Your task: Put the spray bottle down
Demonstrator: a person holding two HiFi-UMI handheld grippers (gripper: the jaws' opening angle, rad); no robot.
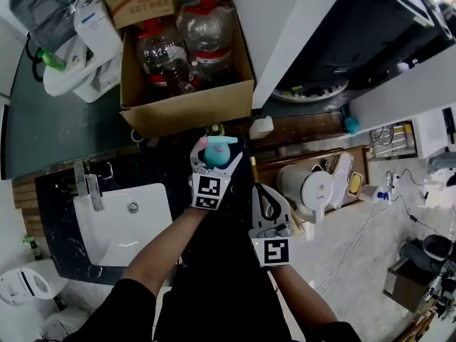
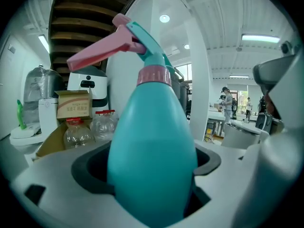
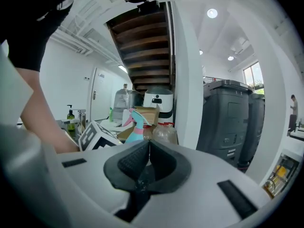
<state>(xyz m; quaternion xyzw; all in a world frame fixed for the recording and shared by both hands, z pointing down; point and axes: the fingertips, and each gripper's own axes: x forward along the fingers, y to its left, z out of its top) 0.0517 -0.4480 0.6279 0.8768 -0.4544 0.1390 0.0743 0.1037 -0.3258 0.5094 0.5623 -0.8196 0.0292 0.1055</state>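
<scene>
A teal spray bottle (image 2: pixel 152 141) with a pink collar and pink trigger stands upright between the jaws of my left gripper (image 1: pixel 216 155), which is shut on its body. In the head view the spray bottle (image 1: pixel 217 152) hangs over the dark countertop (image 1: pixel 153 166), just in front of a cardboard box. My right gripper (image 1: pixel 268 204) is lower and to the right, its black pads pressed together with nothing in them. From the right gripper view the spray bottle (image 3: pixel 135 127) shows past the marker cube of the left gripper.
A cardboard box (image 1: pixel 187 105) holding big plastic bottles (image 1: pixel 160 55) stands just beyond the bottle. A white sink (image 1: pixel 125 223) with a faucet (image 1: pixel 90 185) lies to the left. A white kettle (image 1: pixel 308 189) sits on a wooden surface to the right. A dark bin (image 3: pixel 228 122) stands right.
</scene>
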